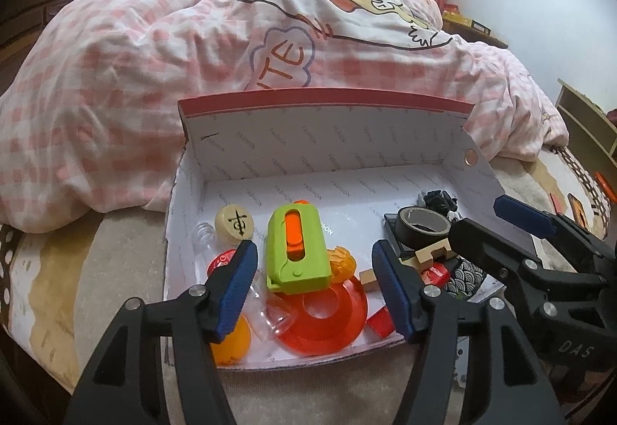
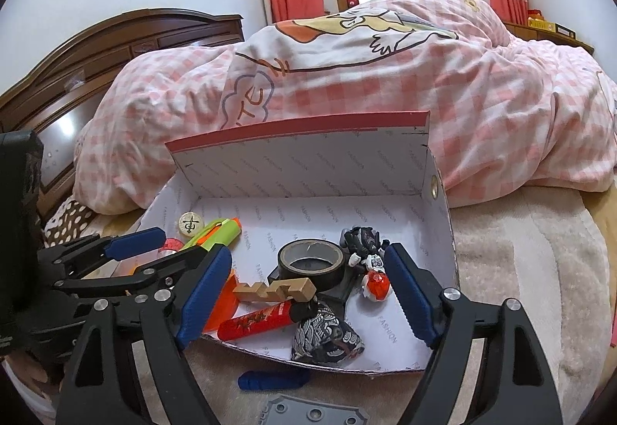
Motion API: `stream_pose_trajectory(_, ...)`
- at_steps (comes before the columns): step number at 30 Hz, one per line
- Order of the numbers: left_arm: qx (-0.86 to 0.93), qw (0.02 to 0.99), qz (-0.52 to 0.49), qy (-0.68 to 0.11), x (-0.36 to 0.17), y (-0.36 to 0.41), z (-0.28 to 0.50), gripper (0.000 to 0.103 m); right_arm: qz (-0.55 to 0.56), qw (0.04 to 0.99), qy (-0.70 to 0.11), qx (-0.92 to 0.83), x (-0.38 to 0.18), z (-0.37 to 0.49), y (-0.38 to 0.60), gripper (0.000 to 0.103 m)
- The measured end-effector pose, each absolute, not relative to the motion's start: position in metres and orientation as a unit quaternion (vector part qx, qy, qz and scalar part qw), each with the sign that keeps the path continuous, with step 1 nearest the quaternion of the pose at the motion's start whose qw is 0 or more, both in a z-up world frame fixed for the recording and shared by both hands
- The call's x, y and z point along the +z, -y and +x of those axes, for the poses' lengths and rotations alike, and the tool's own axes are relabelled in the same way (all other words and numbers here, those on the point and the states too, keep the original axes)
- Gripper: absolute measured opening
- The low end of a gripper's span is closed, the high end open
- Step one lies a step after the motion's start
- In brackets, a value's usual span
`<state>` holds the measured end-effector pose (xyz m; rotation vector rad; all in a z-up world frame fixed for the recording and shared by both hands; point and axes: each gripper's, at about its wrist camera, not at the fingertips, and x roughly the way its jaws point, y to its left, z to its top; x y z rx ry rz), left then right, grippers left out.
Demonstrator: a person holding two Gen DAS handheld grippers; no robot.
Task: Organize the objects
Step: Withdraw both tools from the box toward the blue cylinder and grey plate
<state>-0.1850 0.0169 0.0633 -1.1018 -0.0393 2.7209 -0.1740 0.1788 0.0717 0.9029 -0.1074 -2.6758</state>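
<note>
The box's (image 2: 308, 170) far floor lies free; its raised flap (image 1: 327, 124) walls off the quilt (image 1: 135, 51).

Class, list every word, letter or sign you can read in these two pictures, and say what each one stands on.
"FASHION": printed in repeated rows on the inside of the white box.
"TE": large orange letters on the pink checked quilt; the rest is hidden in folds.
"DAS": on the black body of the right gripper.
A dark character on the round cream game piece: clear, not Latin script.
Print on the red tube: too blurred.

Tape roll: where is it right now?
The tape roll sits in the box, right of centre in both views, behind the wooden block and left of the black toy figure.
</note>
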Motion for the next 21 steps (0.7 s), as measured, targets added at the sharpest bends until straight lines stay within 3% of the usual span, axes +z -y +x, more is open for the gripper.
stream_pose_trajectory(21,0.925,0.101,-0.365,0.023,0.070,-0.017,-0.137,0.062,0.331,0.152,0.047,-0.930,0.080,-0.132,-0.191,0.083)
